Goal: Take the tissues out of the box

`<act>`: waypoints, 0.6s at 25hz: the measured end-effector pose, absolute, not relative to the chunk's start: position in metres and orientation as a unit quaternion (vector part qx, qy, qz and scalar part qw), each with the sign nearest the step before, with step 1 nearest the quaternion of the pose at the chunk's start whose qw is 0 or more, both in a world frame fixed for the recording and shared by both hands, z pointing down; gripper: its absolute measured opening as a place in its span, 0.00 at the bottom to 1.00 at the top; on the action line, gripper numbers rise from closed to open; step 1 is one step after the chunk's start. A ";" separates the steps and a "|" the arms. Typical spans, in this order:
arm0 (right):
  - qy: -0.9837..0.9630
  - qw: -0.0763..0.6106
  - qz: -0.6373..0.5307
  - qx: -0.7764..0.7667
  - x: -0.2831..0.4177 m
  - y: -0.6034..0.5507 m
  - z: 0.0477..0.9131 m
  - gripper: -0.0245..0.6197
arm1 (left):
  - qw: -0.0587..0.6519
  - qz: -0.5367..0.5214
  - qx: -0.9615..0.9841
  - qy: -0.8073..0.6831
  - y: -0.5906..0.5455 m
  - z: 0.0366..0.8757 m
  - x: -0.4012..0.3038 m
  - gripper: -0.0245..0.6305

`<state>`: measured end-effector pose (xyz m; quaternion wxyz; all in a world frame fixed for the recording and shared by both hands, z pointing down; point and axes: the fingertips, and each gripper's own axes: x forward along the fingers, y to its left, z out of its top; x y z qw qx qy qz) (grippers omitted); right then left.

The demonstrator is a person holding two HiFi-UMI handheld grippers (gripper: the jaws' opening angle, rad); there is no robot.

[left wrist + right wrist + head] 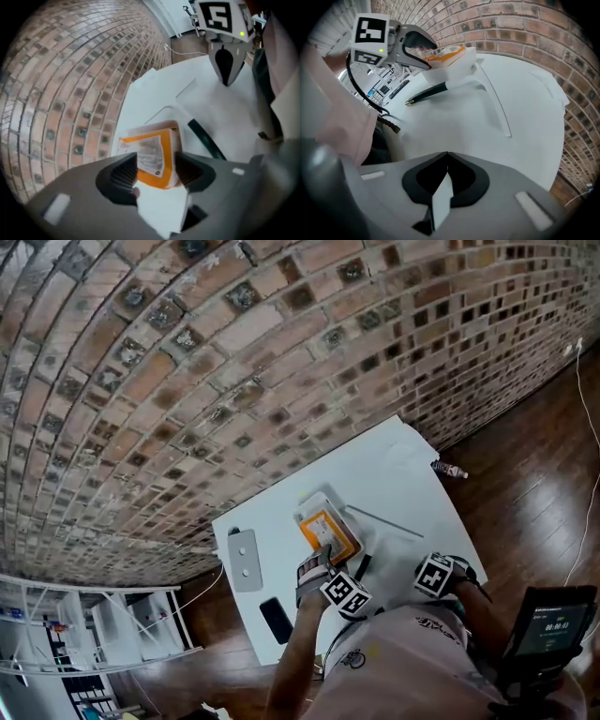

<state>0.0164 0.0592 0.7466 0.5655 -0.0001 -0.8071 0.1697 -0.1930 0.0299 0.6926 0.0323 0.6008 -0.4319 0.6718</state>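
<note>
Middle of white tabletop [394,474]: orange tissue box [157,150], lying flat. Brick wall [187,381] beyond.
Left gripper [157,171] at box's near end: fingers apart, clamps nothing. White tissue sheet [161,206] spread between them, touching box's near end.
Just beside box: dark pen [206,138].
Right gripper [446,171] well apart from box, over bare tabletop: fingers closed tip to tip, pinches narrow white tissue strip [440,199].
Left of box in head view: grey flat device [243,560], black phone [276,620].
</note>
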 end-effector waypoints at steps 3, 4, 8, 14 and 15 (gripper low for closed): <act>-0.807 0.565 0.174 0.001 0.015 0.059 0.747 0.05 | 0.046 0.680 0.601 -0.417 0.024 0.711 -0.205 0.34; -0.807 0.563 0.177 0.002 0.016 0.059 0.747 0.05 | 0.050 0.681 0.605 -0.409 0.024 0.714 -0.206 0.28; -0.812 0.550 0.195 0.007 0.017 0.059 0.746 0.05 | 0.071 0.660 0.627 -0.407 0.024 0.705 -0.206 0.16; -0.816 0.544 0.195 0.018 0.017 0.056 0.744 0.05 | 0.065 0.535 0.639 -0.549 0.022 0.576 -0.239 0.13; -0.816 0.545 0.193 0.019 0.017 0.056 0.744 0.05 | 0.045 0.523 0.627 -0.575 0.023 0.547 -0.253 0.13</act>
